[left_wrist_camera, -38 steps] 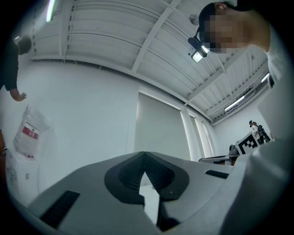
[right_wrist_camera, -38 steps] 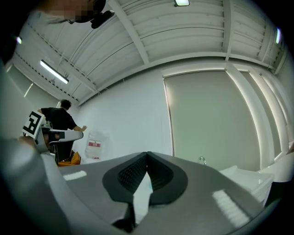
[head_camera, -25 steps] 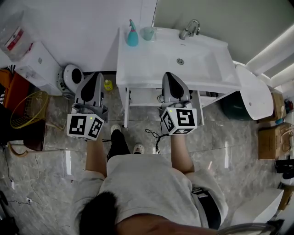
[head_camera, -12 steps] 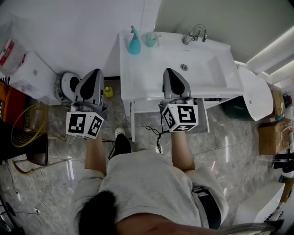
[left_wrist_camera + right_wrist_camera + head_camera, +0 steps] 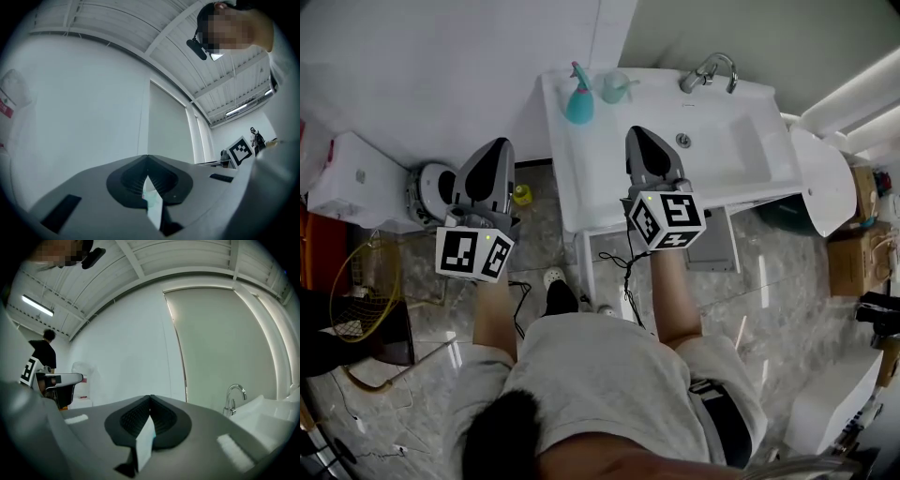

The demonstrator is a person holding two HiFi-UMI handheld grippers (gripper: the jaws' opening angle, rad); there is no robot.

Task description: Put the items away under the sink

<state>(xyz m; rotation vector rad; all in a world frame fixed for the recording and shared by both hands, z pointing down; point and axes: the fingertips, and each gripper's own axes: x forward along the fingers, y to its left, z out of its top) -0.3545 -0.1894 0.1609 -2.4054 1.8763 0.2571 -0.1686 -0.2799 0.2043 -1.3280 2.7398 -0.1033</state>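
Note:
A teal pump bottle (image 5: 578, 96) and a pale teal cup (image 5: 617, 86) stand at the back left corner of the white sink (image 5: 741, 155), left of the faucet (image 5: 710, 72). My right gripper (image 5: 638, 134) hovers over the sink's left counter part, shut with nothing in it, a short way in front of the bottle and cup. My left gripper (image 5: 495, 143) is held left of the sink over the floor, also shut and empty. In the right gripper view the closed tips (image 5: 150, 397) point at the wall, with the faucet (image 5: 234, 398) to the right.
Under the sink a grey shelf (image 5: 712, 246) shows at the right. On the floor left of the sink are a small yellow bottle (image 5: 521, 194), a round white appliance (image 5: 428, 186), a white box (image 5: 354, 178) and a yellow wire basket (image 5: 358, 286). Cardboard boxes (image 5: 851, 258) sit at the right.
The person has stepped closer to the sink. Both grippers moved forward; the right one went from the sink's front edge to above its counter. Both stayed shut.

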